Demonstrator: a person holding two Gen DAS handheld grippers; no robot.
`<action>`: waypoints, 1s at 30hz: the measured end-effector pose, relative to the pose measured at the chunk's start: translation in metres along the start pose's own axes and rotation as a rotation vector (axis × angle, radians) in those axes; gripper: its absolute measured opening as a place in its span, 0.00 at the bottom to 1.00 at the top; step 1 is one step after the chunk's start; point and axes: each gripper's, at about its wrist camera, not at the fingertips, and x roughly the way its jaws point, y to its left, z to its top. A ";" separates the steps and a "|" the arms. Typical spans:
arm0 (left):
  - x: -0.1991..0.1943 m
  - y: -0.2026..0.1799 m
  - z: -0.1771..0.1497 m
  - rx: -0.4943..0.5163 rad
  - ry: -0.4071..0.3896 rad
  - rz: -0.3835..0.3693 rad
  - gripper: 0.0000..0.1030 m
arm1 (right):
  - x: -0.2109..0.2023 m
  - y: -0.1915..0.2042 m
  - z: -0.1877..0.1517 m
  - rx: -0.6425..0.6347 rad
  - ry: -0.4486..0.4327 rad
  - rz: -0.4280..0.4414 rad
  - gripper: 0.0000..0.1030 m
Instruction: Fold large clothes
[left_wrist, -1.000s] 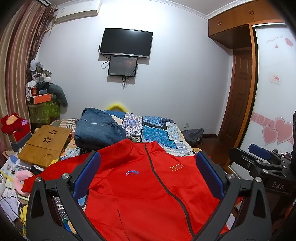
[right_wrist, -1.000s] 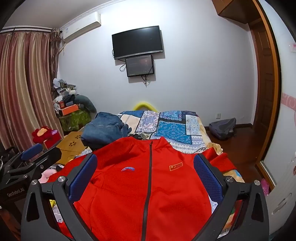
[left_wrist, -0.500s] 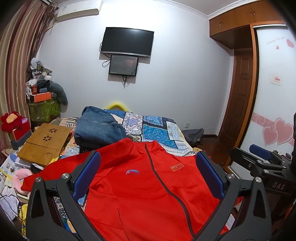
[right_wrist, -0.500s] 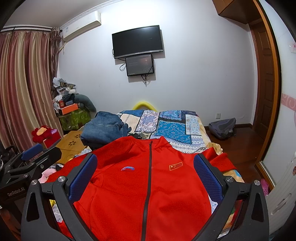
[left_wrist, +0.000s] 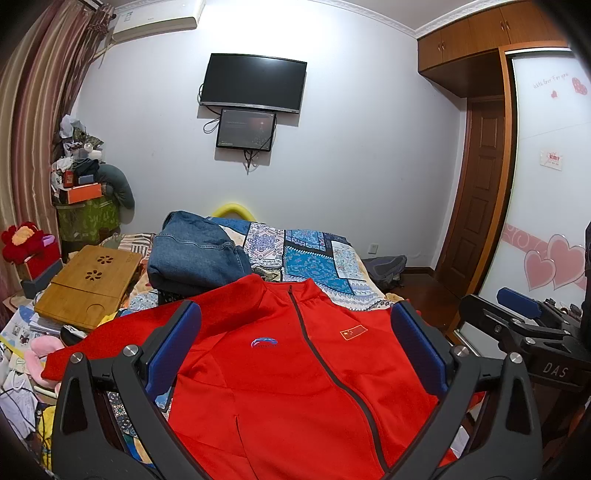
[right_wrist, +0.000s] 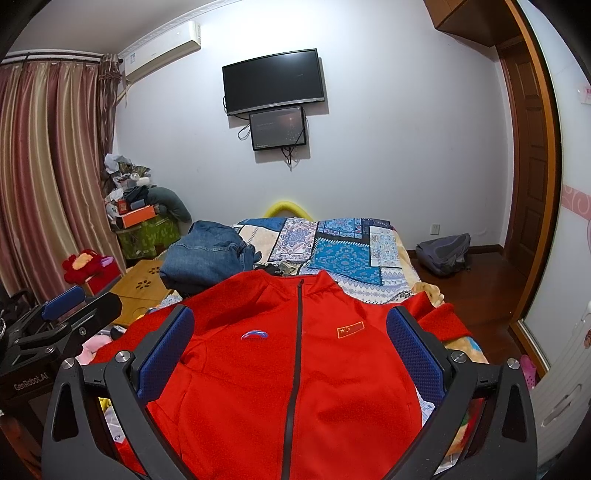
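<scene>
A red zip-up jacket (left_wrist: 280, 373) lies spread flat, front up, on the near end of the bed, zipper closed, sleeves out to both sides. It also shows in the right wrist view (right_wrist: 295, 369). My left gripper (left_wrist: 295, 332) is open and empty, held above the jacket's chest. My right gripper (right_wrist: 291, 332) is open and empty, also above the chest. In the left wrist view the right gripper (left_wrist: 524, 325) shows at the right edge. In the right wrist view the left gripper (right_wrist: 62, 317) shows at the left edge.
Folded blue jeans (left_wrist: 195, 254) lie beyond the jacket's collar on the patterned bedspread (left_wrist: 314, 258). A wooden lap desk (left_wrist: 88, 288) sits at the bed's left among clutter. A grey backpack (right_wrist: 443, 253) lies on the floor near the door (left_wrist: 480, 192).
Both views have shifted only slightly. The jacket lies as before and both grippers stay open.
</scene>
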 end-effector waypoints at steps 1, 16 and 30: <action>0.001 0.000 0.000 0.000 0.001 -0.001 1.00 | 0.001 0.000 0.000 -0.001 0.000 -0.001 1.00; 0.001 -0.001 0.000 -0.002 0.003 -0.005 1.00 | 0.000 0.000 -0.001 0.001 0.007 0.001 1.00; 0.005 0.003 -0.003 -0.008 0.012 0.000 1.00 | 0.005 0.001 0.000 -0.001 0.024 0.003 1.00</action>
